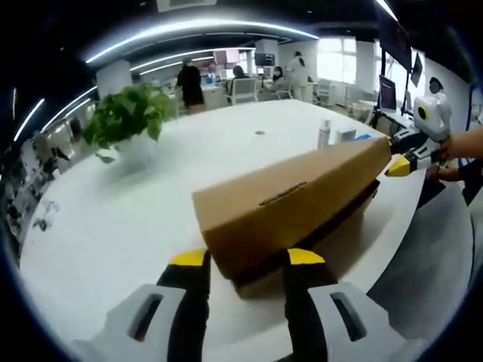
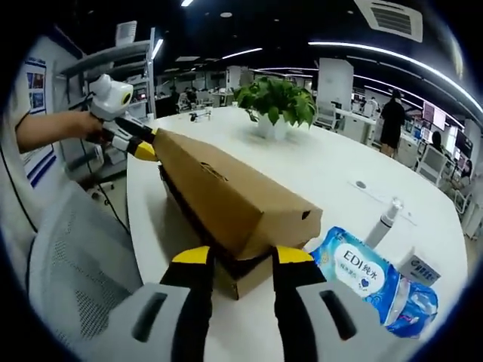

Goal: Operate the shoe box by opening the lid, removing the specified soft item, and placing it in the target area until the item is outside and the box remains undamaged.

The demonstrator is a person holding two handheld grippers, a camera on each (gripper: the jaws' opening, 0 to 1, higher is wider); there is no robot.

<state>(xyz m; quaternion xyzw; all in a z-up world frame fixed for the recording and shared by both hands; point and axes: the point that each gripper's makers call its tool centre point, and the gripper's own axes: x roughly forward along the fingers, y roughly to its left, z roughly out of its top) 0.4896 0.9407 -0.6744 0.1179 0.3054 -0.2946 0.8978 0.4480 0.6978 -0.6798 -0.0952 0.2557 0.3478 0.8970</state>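
While the cardboard shoe box [image 1: 290, 207] lies on the white table [image 1: 136, 219], its lid tilted up, the left gripper [image 1: 247, 258] meets one end and the right gripper [image 2: 237, 255] the opposite end. Each gripper's jaws stand wide astride a lid corner.

Brown cardboard shoe box [image 1: 294, 204] lies lengthwise on white table [image 1: 128, 219]; I see lid [image 2: 226, 192] tilted up, dark gap beneath.
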